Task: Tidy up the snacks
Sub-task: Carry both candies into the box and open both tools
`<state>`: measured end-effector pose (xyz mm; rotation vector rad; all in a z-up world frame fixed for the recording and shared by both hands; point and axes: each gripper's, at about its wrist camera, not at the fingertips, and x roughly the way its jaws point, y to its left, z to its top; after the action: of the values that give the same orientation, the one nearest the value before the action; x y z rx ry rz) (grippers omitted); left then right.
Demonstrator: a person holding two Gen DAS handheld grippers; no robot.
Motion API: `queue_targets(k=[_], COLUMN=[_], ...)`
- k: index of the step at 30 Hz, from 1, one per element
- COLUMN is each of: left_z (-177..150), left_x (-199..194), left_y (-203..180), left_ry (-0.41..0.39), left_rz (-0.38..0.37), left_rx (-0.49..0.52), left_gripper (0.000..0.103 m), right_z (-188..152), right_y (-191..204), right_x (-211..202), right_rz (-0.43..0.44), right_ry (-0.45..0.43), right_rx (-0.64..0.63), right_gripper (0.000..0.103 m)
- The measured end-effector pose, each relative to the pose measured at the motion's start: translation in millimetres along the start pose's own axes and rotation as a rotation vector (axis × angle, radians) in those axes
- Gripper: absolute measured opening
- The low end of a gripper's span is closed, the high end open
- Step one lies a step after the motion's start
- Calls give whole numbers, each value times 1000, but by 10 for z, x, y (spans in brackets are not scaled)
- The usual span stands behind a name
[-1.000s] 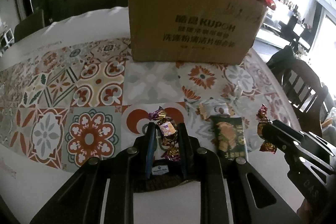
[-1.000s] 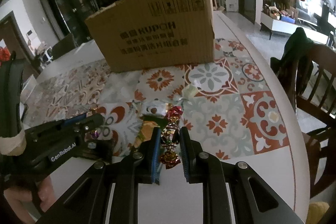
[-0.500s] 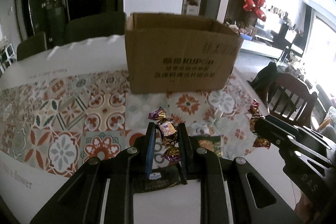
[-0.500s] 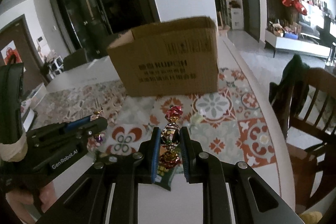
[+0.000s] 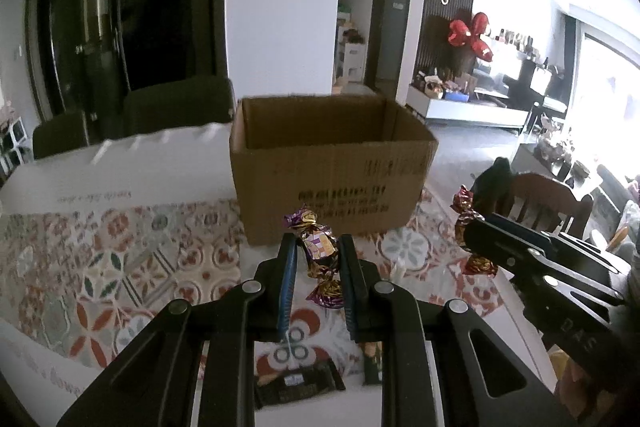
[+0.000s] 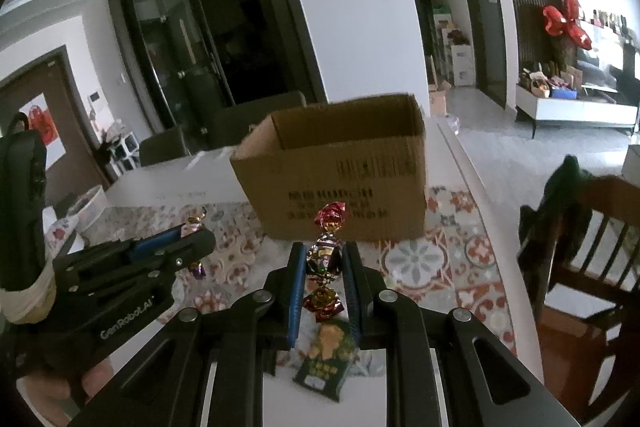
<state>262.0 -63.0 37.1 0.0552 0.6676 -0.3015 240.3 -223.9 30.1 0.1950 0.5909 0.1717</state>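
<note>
Candies are now carried clear of the bench: the purple-wrapped candy is clenched in the left hand-held gripper, the red-wrapped candy in the right hand-held gripper. Both have been raised toward the open cardboard box just ahead; drop-off is judged next.

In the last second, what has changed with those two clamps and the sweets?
Both grippers rose off the table, the left gripper carrying its purple-wrapped candy, the right gripper its red-wrapped candy. Each stayed clamped. The cardboard box and dark snack packets stayed put.
</note>
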Motion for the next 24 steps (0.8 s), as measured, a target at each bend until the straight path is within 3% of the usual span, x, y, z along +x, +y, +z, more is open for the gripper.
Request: queue_targets(k=[14, 24], left_z=[592, 959], left_x=[65, 361], left_y=[-18, -5], left_ry=[-88, -80], left_rz=[21, 11], left_rx=[66, 82], left_gripper=[21, 21], right_z=[622, 1045], right_y=[-51, -148], right_x=[95, 363], right_rz=[9, 16], right_ry=[-72, -75], right_rx=[-27, -40], right_gripper=[20, 20])
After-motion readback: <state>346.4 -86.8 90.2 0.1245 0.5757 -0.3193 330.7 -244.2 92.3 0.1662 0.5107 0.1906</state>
